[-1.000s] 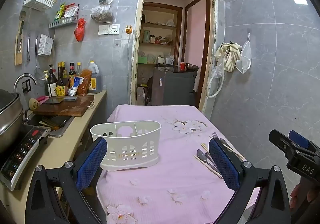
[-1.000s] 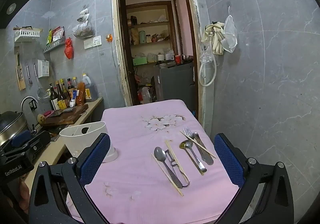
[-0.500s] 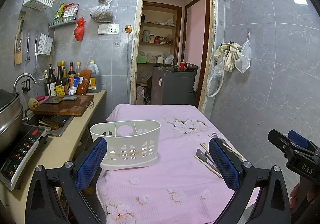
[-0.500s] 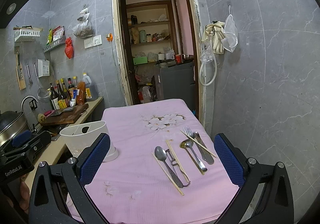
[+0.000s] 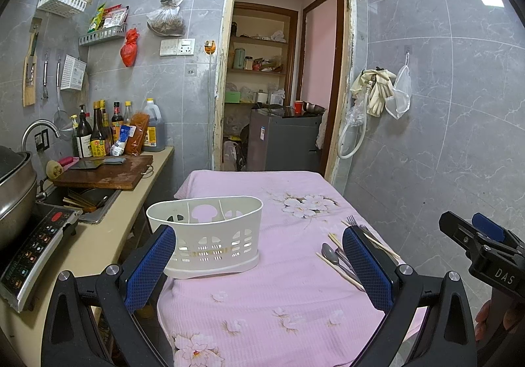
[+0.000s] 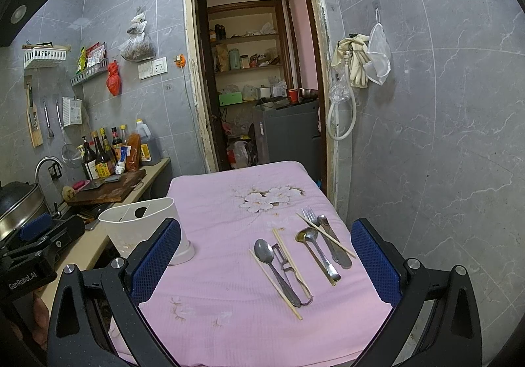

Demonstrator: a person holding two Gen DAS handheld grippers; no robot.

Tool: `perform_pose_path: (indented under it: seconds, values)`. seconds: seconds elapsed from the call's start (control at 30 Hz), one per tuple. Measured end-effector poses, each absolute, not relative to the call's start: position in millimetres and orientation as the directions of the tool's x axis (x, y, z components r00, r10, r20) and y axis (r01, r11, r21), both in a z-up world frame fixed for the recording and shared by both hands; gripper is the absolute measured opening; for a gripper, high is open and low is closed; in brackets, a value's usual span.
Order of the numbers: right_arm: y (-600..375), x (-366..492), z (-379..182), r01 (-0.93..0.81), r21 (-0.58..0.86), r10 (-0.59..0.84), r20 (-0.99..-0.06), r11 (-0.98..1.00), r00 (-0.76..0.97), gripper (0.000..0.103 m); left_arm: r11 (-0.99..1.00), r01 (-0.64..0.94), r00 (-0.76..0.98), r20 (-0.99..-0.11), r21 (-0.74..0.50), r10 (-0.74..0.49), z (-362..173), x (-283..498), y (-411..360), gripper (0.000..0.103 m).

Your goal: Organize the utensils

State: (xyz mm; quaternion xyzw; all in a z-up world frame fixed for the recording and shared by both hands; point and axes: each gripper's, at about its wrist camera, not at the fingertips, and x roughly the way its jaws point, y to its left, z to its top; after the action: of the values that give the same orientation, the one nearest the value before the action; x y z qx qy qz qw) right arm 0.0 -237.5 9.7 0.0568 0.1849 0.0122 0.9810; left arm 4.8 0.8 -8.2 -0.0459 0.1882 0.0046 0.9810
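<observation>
Both the left gripper [image 5: 259, 263] and right gripper [image 6: 265, 260] hover wide apart, holding nothing. The left view shows the white caddy's [image 5: 205, 235] slotted front; only the right view shows the spoons [image 6: 266, 252], fork [image 6: 310, 217], peeler [image 6: 285, 263] and chopsticks [image 6: 325, 235] fully, on the pink tablecloth [image 6: 229, 213].

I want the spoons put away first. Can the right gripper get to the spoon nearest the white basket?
Probably yes. The right gripper is open and the spoon lies flat straight ahead of it, nothing on top. A chopstick and peeler sit close alongside, so they might get nudged.
</observation>
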Motion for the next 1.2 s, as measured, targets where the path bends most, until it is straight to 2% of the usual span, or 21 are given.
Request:
perform_pose_path:
  seconds: [1.2]
  values:
    - [-235.0, -0.6, 7.8, -0.003, 0.119, 0.047, -0.367, 0.993, 0.929, 0.102, 0.996, -0.024, 0.927, -0.374, -0.085, -0.01, -12.2, 5.5, -5.2, 0.102]
